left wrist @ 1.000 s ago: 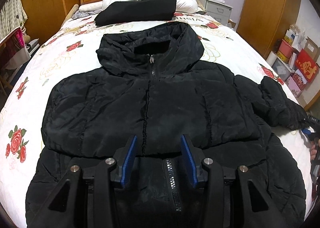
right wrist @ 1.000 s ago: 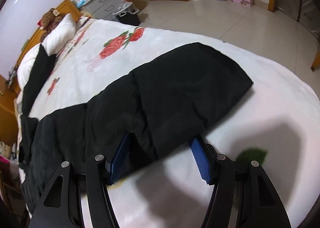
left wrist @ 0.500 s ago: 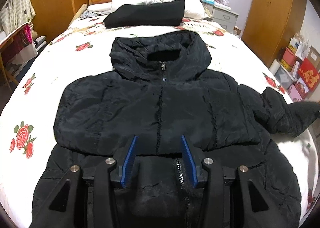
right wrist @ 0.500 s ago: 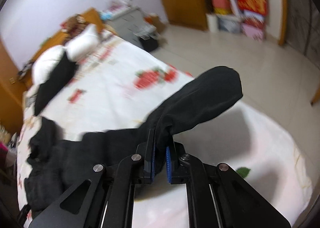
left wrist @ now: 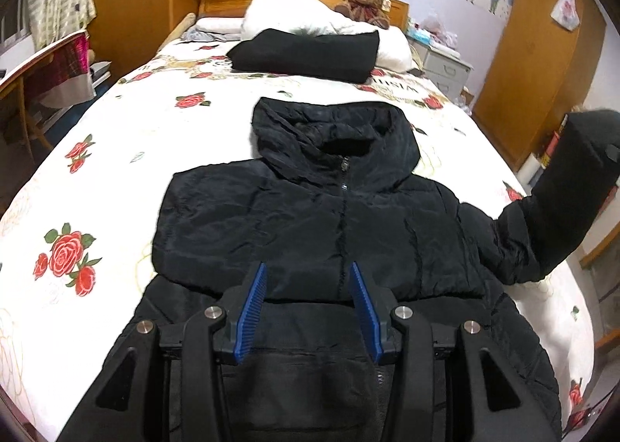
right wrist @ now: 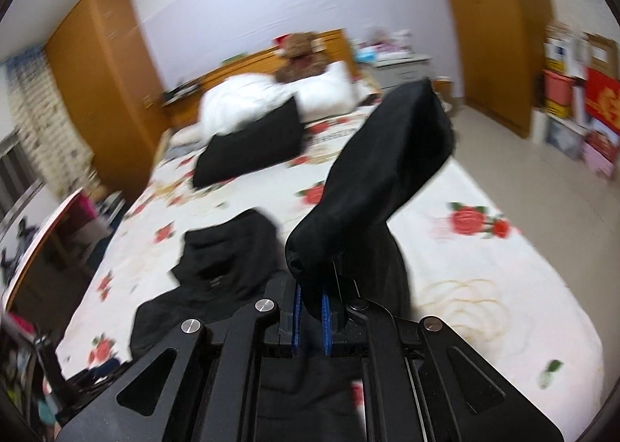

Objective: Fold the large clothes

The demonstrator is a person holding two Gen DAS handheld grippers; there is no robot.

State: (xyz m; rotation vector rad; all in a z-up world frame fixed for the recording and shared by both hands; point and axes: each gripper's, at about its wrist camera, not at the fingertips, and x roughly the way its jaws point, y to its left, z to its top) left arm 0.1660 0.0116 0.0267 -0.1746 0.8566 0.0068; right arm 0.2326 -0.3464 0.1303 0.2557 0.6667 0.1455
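A black hooded puffer jacket (left wrist: 310, 217) lies front up on the rose-print bed (left wrist: 116, 155), zipped, hood toward the headboard, with one sleeve folded across the chest. My left gripper (left wrist: 308, 310) is open and empty, hovering over the jacket's lower front. My right gripper (right wrist: 310, 314) is shut on the jacket's other sleeve (right wrist: 383, 170) and holds it lifted off the bed; that raised sleeve shows at the right edge of the left wrist view (left wrist: 562, 201). The hood also shows in the right wrist view (right wrist: 228, 252).
A folded black garment (left wrist: 310, 54) rests against white pillows (left wrist: 302, 15) with a teddy bear (left wrist: 364, 0) at the headboard. Wooden wardrobes (left wrist: 534, 66) stand on both sides. A chair (left wrist: 42, 73) stands left of the bed; boxes (right wrist: 581, 93) are stacked on the floor at right.
My right gripper closed on the sleeve and lifted it off the bed, swinging toward the jacket body. My left gripper drew back a little and stayed open.
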